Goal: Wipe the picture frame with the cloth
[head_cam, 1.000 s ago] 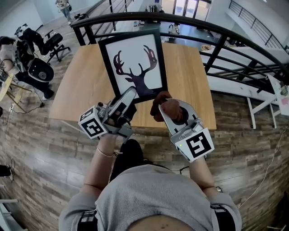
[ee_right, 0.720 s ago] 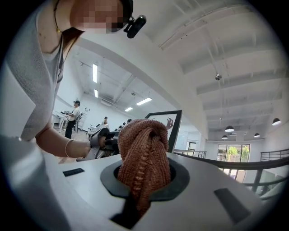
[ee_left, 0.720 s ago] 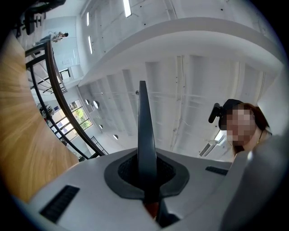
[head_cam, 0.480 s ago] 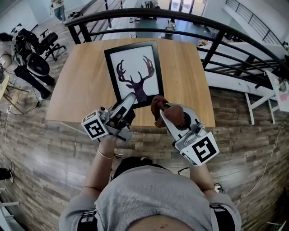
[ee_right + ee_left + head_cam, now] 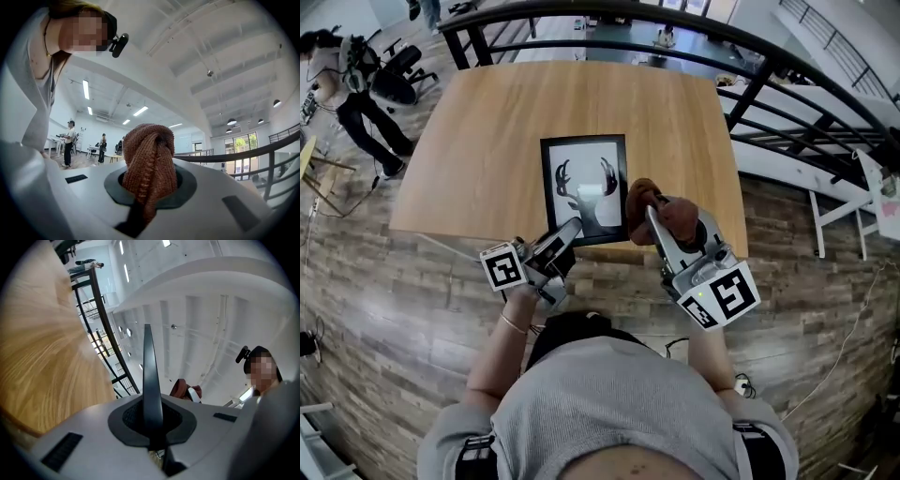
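The black picture frame [image 5: 584, 190], with a deer-head print, lies on the wooden table [image 5: 478, 141] near its front edge. My left gripper [image 5: 569, 231] is shut on the frame's near edge. In the left gripper view the frame [image 5: 149, 371] rises edge-on out of the jaws as a thin dark blade. My right gripper [image 5: 651, 214] is shut on a bunched brown knitted cloth [image 5: 641, 201], held just right of the frame's lower right corner. The cloth [image 5: 150, 159] fills the jaws in the right gripper view. Whether it touches the frame I cannot tell.
A black curved railing [image 5: 750, 56] runs behind and to the right of the table. A person [image 5: 342, 80] and office chairs [image 5: 398, 66] are at the far left. A white table [image 5: 862, 187] stands at the right. Wood-plank floor surrounds me.
The frame, held tilted up off the table, has come down to lie on it near the front edge. My left gripper sank with it. The right gripper with the cloth shifted only slightly.
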Available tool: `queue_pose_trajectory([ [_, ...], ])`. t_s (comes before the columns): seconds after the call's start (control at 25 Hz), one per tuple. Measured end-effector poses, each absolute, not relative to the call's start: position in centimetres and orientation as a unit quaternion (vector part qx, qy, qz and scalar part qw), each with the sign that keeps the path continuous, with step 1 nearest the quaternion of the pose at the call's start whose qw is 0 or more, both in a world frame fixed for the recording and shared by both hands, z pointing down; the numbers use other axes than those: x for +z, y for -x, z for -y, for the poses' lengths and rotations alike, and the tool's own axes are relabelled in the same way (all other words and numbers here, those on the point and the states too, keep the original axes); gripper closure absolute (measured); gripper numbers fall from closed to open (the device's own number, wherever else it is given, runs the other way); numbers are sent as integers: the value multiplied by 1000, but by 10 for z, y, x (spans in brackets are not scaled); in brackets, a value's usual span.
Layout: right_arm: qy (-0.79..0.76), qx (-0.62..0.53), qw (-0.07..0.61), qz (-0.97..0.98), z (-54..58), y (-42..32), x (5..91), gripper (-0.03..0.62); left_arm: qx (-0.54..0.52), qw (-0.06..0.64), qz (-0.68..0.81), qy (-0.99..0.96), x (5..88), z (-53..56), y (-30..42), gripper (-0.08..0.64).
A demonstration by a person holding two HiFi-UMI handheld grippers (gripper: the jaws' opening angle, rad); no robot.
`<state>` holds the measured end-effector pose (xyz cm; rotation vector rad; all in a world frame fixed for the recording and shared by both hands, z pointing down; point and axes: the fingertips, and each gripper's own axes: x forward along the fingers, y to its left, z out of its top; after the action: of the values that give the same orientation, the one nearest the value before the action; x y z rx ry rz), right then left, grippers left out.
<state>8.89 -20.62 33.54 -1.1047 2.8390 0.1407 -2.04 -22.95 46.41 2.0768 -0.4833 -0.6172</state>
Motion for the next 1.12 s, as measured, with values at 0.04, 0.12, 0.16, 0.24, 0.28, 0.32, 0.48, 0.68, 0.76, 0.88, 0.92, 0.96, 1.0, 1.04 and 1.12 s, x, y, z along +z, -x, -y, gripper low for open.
queue_pose_trajectory([
  [0.04, 365, 41, 46, -929, 207, -90, 338, 546, -251, 460, 193, -829, 473, 227, 19, 541],
  [0.12, 370, 37, 46, -927, 209, -90, 343, 546, -248, 487, 193, -815, 492, 223, 18, 541],
  [0.16, 372, 36, 45, -926, 210, -89, 344, 546, -243, 496, 194, -811, 501, 222, 18, 541],
  [0.24, 377, 37, 41, -925, 211, -88, 346, 546, -229, 514, 199, -802, 520, 219, 18, 541],
  [0.28, 379, 36, 39, -924, 212, -87, 347, 546, -223, 525, 199, -797, 528, 218, 18, 541],
  [0.32, 380, 34, 39, -923, 214, -86, 347, 546, -219, 536, 198, -791, 537, 218, 19, 541],
  [0.48, 381, 21, 50, -923, 218, -85, 350, 546, -218, 567, 181, -773, 566, 218, 21, 541],
  [0.68, 386, 15, 41, -921, 221, -72, 356, 546, -221, 602, 158, -751, 600, 220, 29, 541],
  [0.76, 386, 14, 40, -922, 224, -67, 356, 546, -215, 613, 151, -745, 613, 222, 32, 541],
  [0.88, 385, 8, 39, -922, 229, -66, 356, 546, -205, 633, 149, -731, 634, 225, 36, 541],
  [0.92, 383, 0, 44, -923, 230, -66, 357, 546, -202, 640, 149, -726, 640, 224, 37, 541],
  [0.96, 378, -12, 54, -924, 230, -65, 357, 546, -199, 646, 148, -722, 646, 223, 39, 541],
  [1.0, 370, -27, 66, -926, 229, -65, 357, 546, -196, 651, 146, -719, 651, 222, 41, 541],
  [1.04, 362, -43, 78, -928, 228, -64, 358, 546, -195, 656, 142, -715, 655, 221, 42, 541],
  [1.12, 350, -66, 100, -929, 226, -65, 357, 546, -199, 665, 134, -707, 661, 221, 44, 541],
])
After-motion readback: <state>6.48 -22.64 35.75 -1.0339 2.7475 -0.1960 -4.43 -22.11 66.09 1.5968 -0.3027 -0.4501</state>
